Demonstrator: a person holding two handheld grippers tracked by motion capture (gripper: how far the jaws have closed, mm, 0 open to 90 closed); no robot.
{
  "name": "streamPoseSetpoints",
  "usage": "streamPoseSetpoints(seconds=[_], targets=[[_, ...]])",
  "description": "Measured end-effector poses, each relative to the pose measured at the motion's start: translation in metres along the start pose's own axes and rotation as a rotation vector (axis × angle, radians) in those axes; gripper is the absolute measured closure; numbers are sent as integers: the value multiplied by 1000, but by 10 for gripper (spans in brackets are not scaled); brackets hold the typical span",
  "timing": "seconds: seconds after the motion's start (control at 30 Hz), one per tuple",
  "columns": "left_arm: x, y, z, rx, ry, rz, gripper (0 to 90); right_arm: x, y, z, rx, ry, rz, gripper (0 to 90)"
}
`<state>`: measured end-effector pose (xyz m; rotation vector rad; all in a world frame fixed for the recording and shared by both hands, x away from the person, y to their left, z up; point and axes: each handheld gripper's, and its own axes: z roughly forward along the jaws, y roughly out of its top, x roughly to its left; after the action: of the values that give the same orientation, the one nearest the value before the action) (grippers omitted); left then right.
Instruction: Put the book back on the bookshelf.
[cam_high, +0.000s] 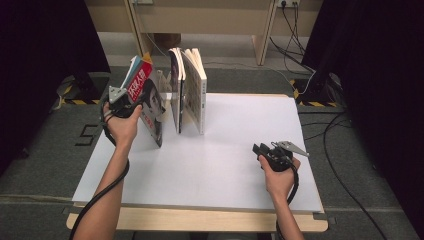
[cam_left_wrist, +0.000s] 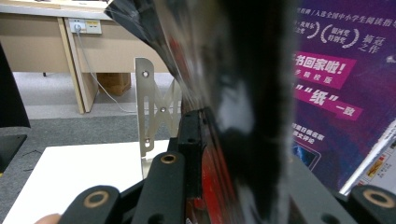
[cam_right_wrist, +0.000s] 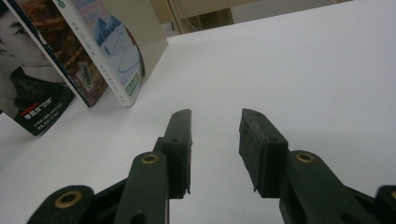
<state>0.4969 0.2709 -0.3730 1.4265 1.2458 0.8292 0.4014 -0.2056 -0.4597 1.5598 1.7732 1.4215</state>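
Left claw around tilted book

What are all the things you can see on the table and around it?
Red-covered book: one, red, black and white, tilted at the table's far left, between the left tongs' jaws.
Standing books: about three, pale covers, upright beside it at the far edge.
Metal bookend: one, silver, behind the books.
Table: one, white top with wooden edge.
Cables: several, black, on the grey floor at far right.
Left tongs: one, black, around the red-covered book.
Right tongs: one, black, jaws apart with nothing between, over the table's right side.
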Motion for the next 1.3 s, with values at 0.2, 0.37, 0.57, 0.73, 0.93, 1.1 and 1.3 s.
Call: streamPoseSetpoints(seconds=[0.2, 0.37, 0.57, 0.73, 0.93, 1.1, 1.3], targets=[[-1, 4, 1, 27, -7, -22, 768, 0, 0, 1, 7, 4, 6, 637], [-1, 6, 2, 61, 10, -34, 840, 0, 0, 1, 8, 8, 6, 635], [-6, 10, 0, 50, 13, -17, 863, -1, -1, 1, 11, 9, 4, 635], [-7, 12, -2, 12, 21, 1, 865, -1, -1, 1, 14, 8, 8, 635], [-6, 15, 0, -63, 33, 10, 865, -1, -1, 1, 14, 7, 7, 635], [-6, 13, 5, -102, 61, 40, 865, -2, -1, 1, 10, 7, 3, 635], [-2, 6, 15, -117, 62, 67, 865, -2, -1, 1, 12, 7, 7, 635]])
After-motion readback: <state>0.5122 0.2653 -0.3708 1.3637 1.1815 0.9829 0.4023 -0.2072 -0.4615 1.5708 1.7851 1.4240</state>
